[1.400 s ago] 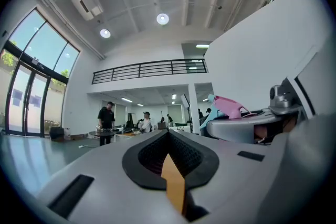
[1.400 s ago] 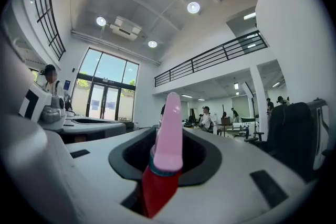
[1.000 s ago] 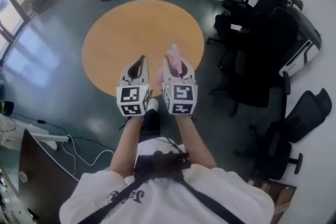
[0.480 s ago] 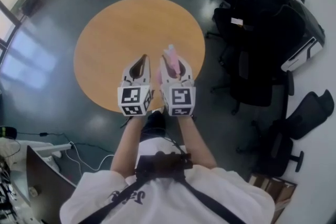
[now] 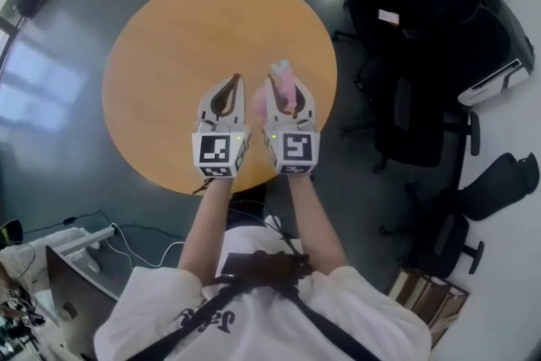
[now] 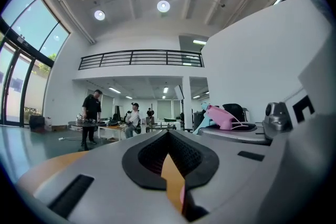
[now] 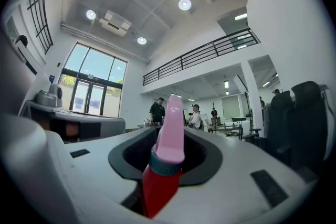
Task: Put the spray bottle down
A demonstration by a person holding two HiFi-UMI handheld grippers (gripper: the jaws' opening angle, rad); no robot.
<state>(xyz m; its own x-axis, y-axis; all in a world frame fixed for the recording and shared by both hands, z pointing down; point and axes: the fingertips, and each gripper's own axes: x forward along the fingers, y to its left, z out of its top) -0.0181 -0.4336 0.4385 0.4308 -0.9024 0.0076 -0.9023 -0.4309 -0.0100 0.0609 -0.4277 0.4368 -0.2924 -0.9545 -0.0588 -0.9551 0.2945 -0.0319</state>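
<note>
**A:** What's on the left?

**B:** The left gripper (image 5: 232,82), low in the centre of the head view, over the round orange table (image 5: 161,46). Its jaws are closed tip to tip with nothing between them.

**A:** And beside it?

**B:** The right gripper (image 5: 285,93), just to the right, is clamped on the bottle (image 7: 167,139). The red body sits between the jaws, and the teal collar and pink head rise above them.

**A:** Which way does it point?

**B:** Its long axis is roughly upright, head up. In the left gripper view the nozzle aims away from the person, toward the top of the head view.

**A:** Is it on the table?

**B:** It hangs over the table's lower right part, but I cannot tell whether its base touches. Black chairs (image 5: 414,114) stand beyond the table's right edge.
</note>
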